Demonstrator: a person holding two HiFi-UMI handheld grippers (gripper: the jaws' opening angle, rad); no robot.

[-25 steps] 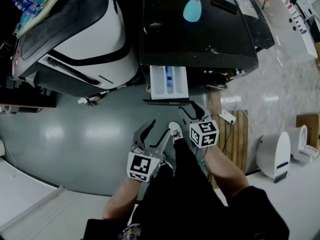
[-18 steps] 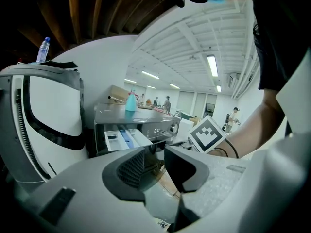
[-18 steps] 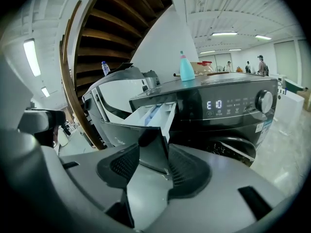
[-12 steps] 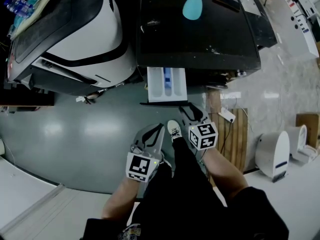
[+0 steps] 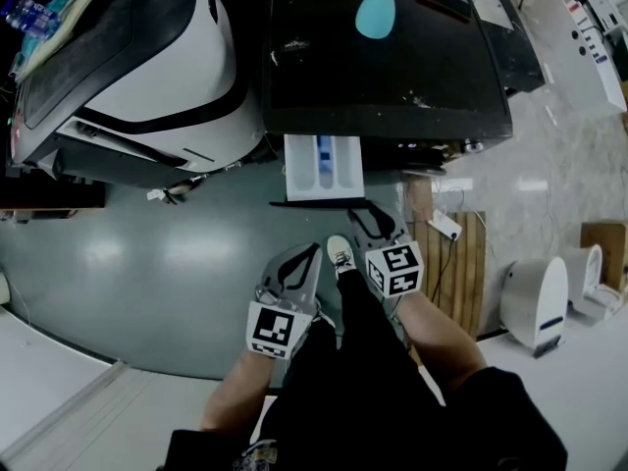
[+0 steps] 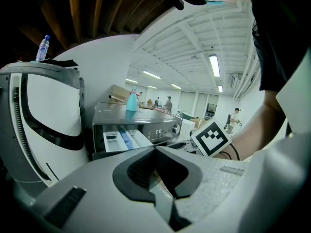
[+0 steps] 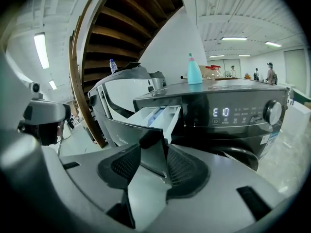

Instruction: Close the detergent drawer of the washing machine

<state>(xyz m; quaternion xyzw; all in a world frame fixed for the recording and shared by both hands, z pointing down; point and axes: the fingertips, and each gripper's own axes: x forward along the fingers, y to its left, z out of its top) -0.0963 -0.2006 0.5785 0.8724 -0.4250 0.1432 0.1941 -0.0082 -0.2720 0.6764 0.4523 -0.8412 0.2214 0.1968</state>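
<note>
White detergent drawer (image 5: 324, 168), pulled open

Two grippers are showing: the left gripper (image 5: 315, 251) is holding its jaws together, while the right gripper (image 5: 361, 214) is closing its jaws with nothing pressed between the pads. One dark washing machine (image 5: 392, 67) is standing with its one detergent drawer (image 5: 324, 165) hanging open. On its top, one turquoise bottle (image 5: 375, 10) is standing and one flat dark slab (image 5: 439, 3) is lying. One white-and-black machine (image 5: 147, 57) is sitting beside it, one wooden board (image 5: 463, 263) is lying on the floor, and two small white units (image 5: 538, 307) are standing at the right.
</note>
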